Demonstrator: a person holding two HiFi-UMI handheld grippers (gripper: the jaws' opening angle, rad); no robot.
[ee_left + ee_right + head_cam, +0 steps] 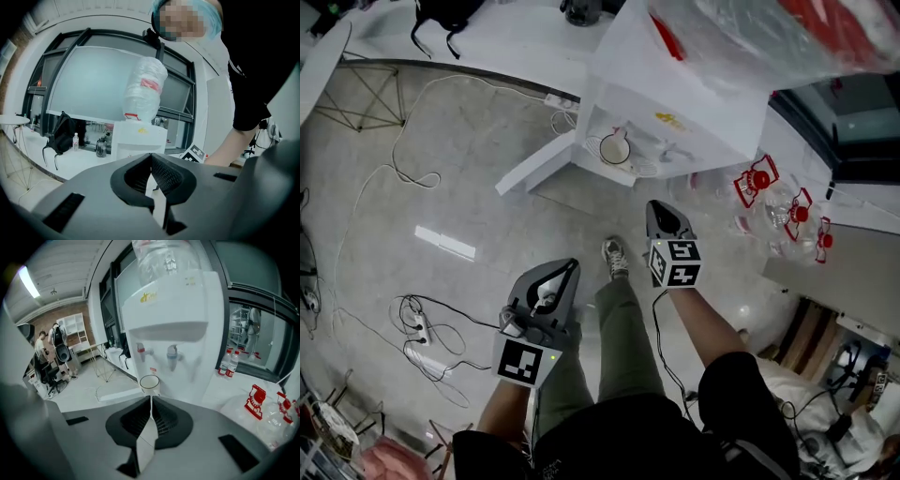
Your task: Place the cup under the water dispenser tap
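A white cup [614, 148] stands in the recess of the white water dispenser [675, 103], open side up. In the right gripper view the cup [149, 382] sits below and between the red tap [140, 351] and the blue tap [172, 352]. My right gripper [654, 204] points at the dispenser, short of the cup, with its jaws shut and nothing between them [151, 398]. Lower left, my left gripper [572, 265] is held over the floor, also shut and empty [151, 155]. It faces the dispenser [138, 140] from farther back.
Several empty water jugs with red handles [773, 202] lie right of the dispenser. A white board [534, 164] lies at its left foot. Cables and a power strip [417, 328] trail over the floor at left. My shoe [616, 255] is between the grippers. People stand far off [47, 345].
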